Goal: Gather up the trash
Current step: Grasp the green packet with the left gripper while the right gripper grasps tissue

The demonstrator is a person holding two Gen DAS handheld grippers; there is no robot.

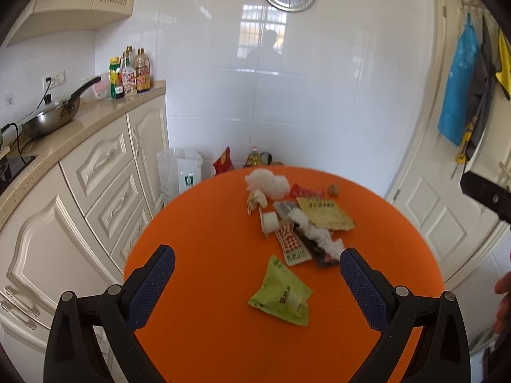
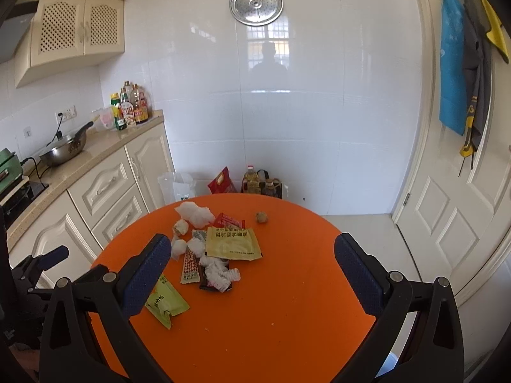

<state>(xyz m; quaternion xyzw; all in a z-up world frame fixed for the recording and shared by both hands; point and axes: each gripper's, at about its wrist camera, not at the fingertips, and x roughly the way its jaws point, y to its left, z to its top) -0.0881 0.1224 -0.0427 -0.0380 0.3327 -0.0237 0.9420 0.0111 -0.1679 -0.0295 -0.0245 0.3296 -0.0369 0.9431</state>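
Trash lies scattered on a round orange table (image 1: 207, 335) (image 2: 287, 319). Nearest is a green wrapper (image 1: 281, 293) (image 2: 166, 303). Farther off lie a red-and-white patterned wrapper (image 1: 292, 245) (image 2: 190, 266), crumpled white tissue (image 1: 322, 236) (image 2: 220, 273), a yellow packet (image 1: 324, 214) (image 2: 231, 242), a white wad (image 1: 268, 183) (image 2: 194, 212) and a small brown ball (image 1: 333, 190) (image 2: 261, 217). My left gripper (image 1: 257, 265) is open and empty, hovering above the green wrapper. My right gripper (image 2: 252, 252) is open and empty above the table; its left finger (image 2: 147, 274) covers part of the green wrapper.
Cream kitchen cabinets (image 1: 95, 172) with a wok (image 1: 54, 115) and bottles (image 1: 131, 73) stand at the left. A white bag (image 1: 179, 172), a red bag (image 2: 222, 182) and oil bottles (image 2: 255, 180) stand on the floor behind the table. A white door (image 2: 447, 207) is at the right.
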